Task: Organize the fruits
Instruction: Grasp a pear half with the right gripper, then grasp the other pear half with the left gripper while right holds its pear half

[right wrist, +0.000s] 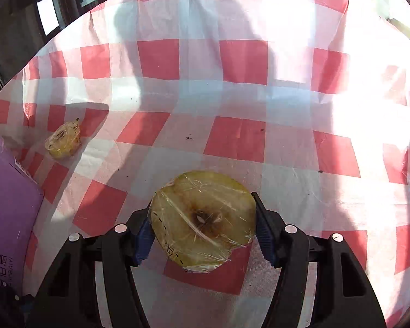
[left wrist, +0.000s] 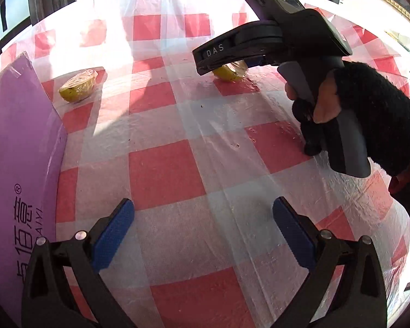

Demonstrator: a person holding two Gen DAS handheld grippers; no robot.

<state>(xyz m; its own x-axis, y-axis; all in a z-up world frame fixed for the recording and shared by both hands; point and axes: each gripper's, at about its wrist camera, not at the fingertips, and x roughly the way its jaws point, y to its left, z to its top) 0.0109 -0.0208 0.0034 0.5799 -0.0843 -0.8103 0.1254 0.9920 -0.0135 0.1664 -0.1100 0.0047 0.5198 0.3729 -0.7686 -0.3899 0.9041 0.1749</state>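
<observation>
Right wrist view shows the right gripper point(right wrist: 203, 228) clamped on a wrapped fruit half point(right wrist: 203, 218) mid-bench; the left gripper point(left wrist: 203, 235) hangs apart, empty. Next, I'd guess, it carries this half toward the other half point(right wrist: 63, 143) by the purple box point(right wrist: 8, 213) at the bench's left edge.

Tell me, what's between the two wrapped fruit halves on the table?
Only bare checkered tablecloth, seen in the right wrist view. The far fruit half lies alone; the near fruit half sits between the right hand-held gripper fingers.

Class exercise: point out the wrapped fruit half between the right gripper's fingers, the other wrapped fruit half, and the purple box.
gripped fruit half point(right wrist: 202, 218): right wrist view, cut face.
other fruit half point(left wrist: 78, 86): left wrist view, wrapped cut face.
purple box point(left wrist: 19, 147): left wrist view, side panel.
</observation>
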